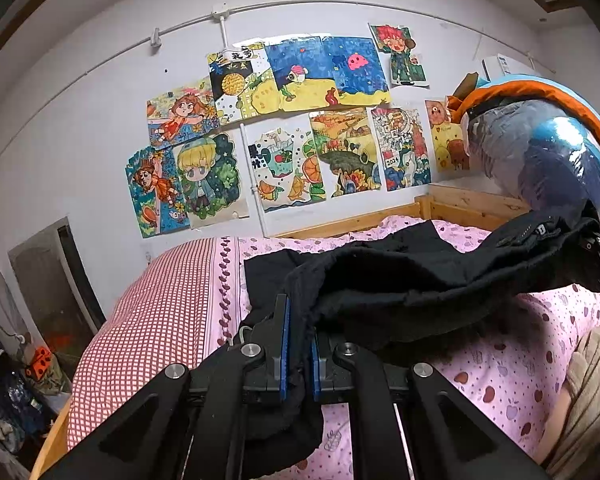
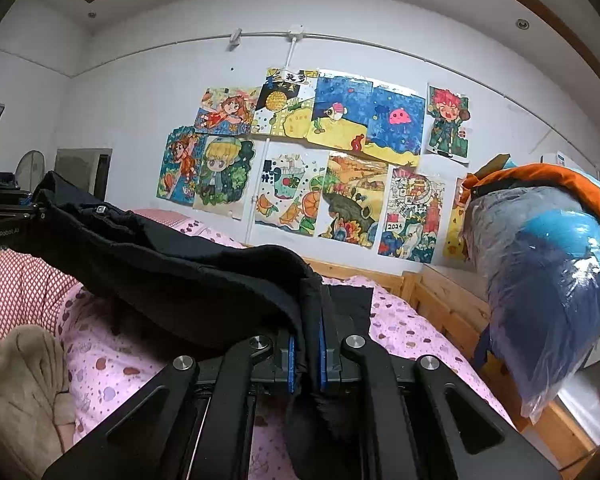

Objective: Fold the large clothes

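Holding the black garment (image 1: 400,276) stretched between both tools, you have it raised above the bed (image 1: 500,368), its far part still draped on the pink patterned sheet. Your left gripper (image 1: 299,344) is closed, its blue pads clamping one bunched edge of the cloth; your right gripper (image 2: 309,354) is likewise closed on the opposite edge. The only container in sight is a clear plastic bag (image 2: 540,300) beside the wooden bed frame (image 2: 440,300), holding blue and dark folded textiles, with an orange-trimmed item over its top. From the left wrist view you see the red-checked bedding (image 1: 152,320), a doorway and floor clutter at the left, and the other tool at the right edge. From the right wrist view you see more of the bag's lower end and the beige cloth (image 2: 20,384) on the bed. Drawings (image 2: 312,152) cover the wall in both.
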The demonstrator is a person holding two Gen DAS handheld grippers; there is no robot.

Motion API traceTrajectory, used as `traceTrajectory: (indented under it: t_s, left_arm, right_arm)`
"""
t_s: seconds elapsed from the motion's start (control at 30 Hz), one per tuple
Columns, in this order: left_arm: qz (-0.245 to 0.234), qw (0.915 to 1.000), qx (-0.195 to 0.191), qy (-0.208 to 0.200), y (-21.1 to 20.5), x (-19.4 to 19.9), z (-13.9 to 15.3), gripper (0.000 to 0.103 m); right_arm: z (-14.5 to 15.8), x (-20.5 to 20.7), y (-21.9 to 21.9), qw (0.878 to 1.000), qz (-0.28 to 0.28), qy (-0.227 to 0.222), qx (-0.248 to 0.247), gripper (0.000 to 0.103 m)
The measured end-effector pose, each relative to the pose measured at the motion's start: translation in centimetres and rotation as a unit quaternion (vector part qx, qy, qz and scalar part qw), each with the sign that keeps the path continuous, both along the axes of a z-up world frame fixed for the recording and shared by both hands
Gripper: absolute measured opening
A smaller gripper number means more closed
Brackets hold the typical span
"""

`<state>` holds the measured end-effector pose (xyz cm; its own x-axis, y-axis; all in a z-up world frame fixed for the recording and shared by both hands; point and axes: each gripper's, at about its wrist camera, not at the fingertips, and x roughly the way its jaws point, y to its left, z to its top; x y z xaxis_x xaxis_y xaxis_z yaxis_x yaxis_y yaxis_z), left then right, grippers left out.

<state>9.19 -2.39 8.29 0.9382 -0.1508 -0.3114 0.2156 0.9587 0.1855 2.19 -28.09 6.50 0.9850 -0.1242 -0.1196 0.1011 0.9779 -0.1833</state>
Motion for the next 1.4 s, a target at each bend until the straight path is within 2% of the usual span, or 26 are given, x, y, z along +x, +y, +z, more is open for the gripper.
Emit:
traceTrajectory:
  t_s: [0.37,0.67,0.97,1.17,1.4]
  left_arm:
    - [0.018,0.9995,-0.023,-0.011,-0.8,5.2,1.6,0.008]
    - [0.024,0.9995,-0.013,-0.016,-2.0,9.9,1.8,0.008]
    - [0.026,0.9995,-0.008,-0.017,-3.0,14.9,1.7,0.009]
    - [0.024,0.9997,-0.006,-0.003,-3.9,18.4,1.3,0.009]
    - [0.026,0.9996,0.006,0.005,-4.8,22.3,0.6,0.009]
  right_arm:
    - [1.3,4.6,-1.1,1.0,0.002,-0.016,0.015,0.007]
    - [1.6,10.3,-3.2,0.998,0.019,-0.015,0.053,0.008]
    - [1.7,15.9,-4.0,0.999,0.022,0.002,0.039,0.008]
    - [1.3,19.3,-5.1,0.998,0.022,0.029,0.052,0.008]
    - [0.9,23.1,-5.6,0.998,0.026,0.044,0.034,0.008]
